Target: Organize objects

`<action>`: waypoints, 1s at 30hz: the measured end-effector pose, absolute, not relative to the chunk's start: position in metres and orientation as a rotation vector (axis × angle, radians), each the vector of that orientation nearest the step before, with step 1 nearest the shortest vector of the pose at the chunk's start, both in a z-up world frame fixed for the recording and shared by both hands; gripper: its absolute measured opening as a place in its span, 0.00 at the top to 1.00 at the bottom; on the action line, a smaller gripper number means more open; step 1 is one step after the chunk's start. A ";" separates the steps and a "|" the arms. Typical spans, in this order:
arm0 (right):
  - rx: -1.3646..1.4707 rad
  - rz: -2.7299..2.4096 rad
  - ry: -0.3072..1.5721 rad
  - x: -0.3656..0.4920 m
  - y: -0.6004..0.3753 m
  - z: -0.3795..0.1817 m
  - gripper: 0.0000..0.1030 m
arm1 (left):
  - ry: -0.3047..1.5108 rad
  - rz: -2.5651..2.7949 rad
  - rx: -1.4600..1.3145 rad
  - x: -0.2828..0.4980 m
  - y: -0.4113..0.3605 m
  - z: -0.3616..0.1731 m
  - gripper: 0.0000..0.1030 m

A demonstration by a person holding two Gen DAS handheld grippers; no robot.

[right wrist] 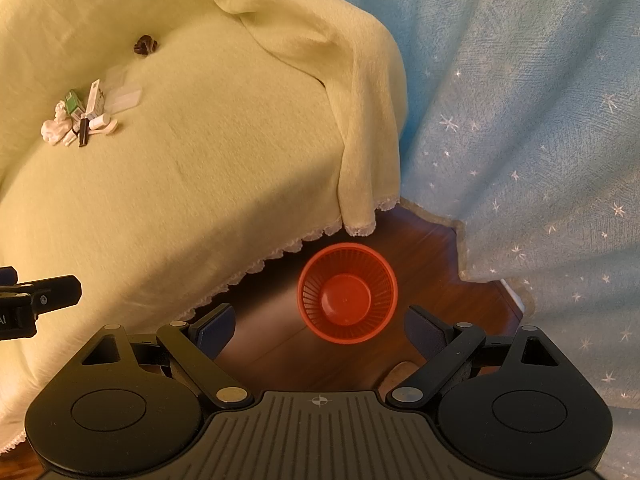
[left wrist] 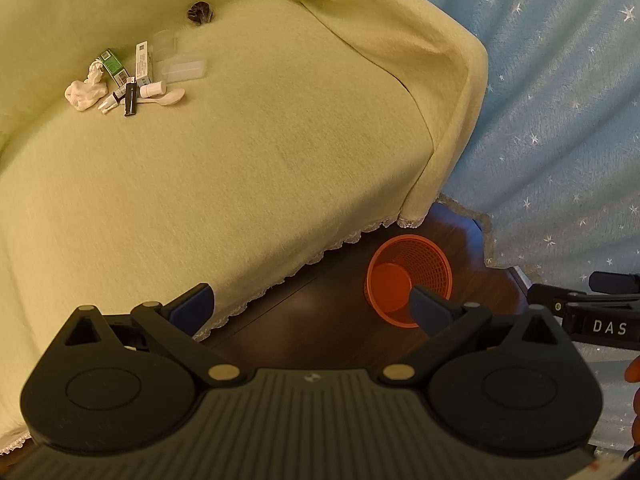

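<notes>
My left gripper [left wrist: 312,308]: jaws spread as wide as they go, blue pads far apart, nothing between them and nothing held; I point steeply down.
My right gripper [right wrist: 320,328]: jaws likewise fully spread and empty, aimed steeply down.
Between my right jaws: the round orange plastic mesh basket [right wrist: 347,293] stands upright on the dark brown wooden floor [right wrist: 280,344], just beyond my pads and roughly centred in the gap, not touched. It looks empty.
By my left jaws: the same basket [left wrist: 409,280] sits just past my right-hand pad [left wrist: 430,312], which overlaps its near rim in my view; whether they touch I cannot tell.
Ahead and to the left of both jaws: a pale green fuzzy blanket with a white lace hem [left wrist: 260,152] drapes over a raised surface, its hem hanging close to the basket.
Far ahead-left, well apart from my jaws: a small cluster on the blanket: a crumpled white tissue [left wrist: 85,93], a green and white carton [left wrist: 113,65], a slim white box [left wrist: 142,62], a black lighter [left wrist: 130,99], a small white bottle [left wrist: 153,89], a white plastic spoon [left wrist: 170,97], and clear plastic pieces [left wrist: 180,65].
Beyond the cluster: a small dark brown object [left wrist: 199,12], lying alone.
To the right of my jaws: a light blue curtain with white stars [right wrist: 520,120].
</notes>
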State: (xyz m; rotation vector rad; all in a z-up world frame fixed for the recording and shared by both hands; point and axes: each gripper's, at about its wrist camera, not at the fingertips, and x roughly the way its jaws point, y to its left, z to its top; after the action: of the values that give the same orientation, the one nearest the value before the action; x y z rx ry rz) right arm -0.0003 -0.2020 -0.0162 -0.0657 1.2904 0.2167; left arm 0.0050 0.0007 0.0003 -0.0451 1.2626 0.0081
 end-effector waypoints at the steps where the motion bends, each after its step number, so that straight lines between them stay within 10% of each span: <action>1: -0.066 0.217 1.291 -0.001 -0.202 -0.017 0.13 | 1.263 0.007 -0.046 0.006 0.002 0.000 0.01; 30: -0.075 0.222 1.301 -0.003 -0.204 -0.021 0.13 | 1.271 0.016 -0.057 0.004 0.000 -0.003 0.01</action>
State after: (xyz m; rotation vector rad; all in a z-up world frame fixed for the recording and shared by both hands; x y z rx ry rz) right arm -0.0033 -0.2037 -0.0210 -0.0747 1.3010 0.2224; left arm 0.0045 -0.0004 -0.0031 -0.0569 1.2706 0.0164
